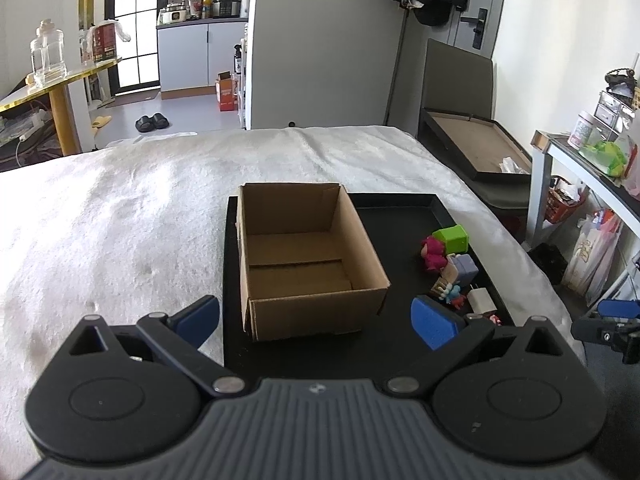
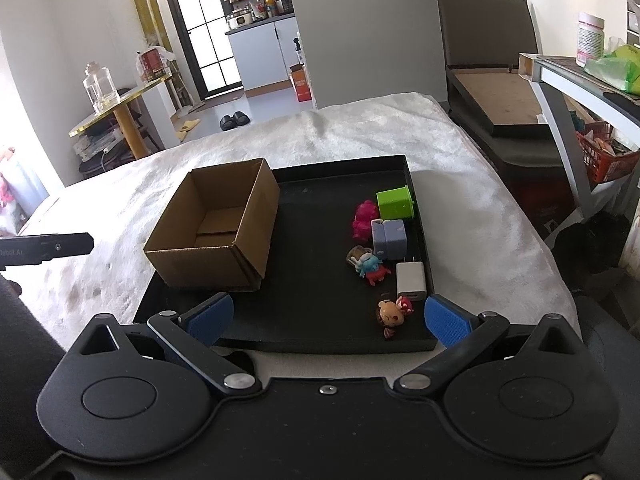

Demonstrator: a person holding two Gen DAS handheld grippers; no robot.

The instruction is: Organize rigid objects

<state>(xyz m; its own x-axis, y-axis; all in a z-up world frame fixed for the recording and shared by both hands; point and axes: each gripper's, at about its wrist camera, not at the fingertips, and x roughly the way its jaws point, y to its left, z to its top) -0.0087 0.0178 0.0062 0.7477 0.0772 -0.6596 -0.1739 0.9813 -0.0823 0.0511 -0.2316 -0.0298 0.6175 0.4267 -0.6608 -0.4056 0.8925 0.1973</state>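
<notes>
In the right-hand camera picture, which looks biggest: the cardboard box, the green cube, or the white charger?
1. cardboard box
2. green cube
3. white charger; close to the cube, and nearer the camera, so unsure.

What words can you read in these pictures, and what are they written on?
"Robot.AI", roughly, first letters cut off: on the left hand-held gripper, seen from the right wrist.
Red canister: label too blurred.
White jar: print too small.
Orange carton: blurred.
Cardboard box: no print visible.
</notes>
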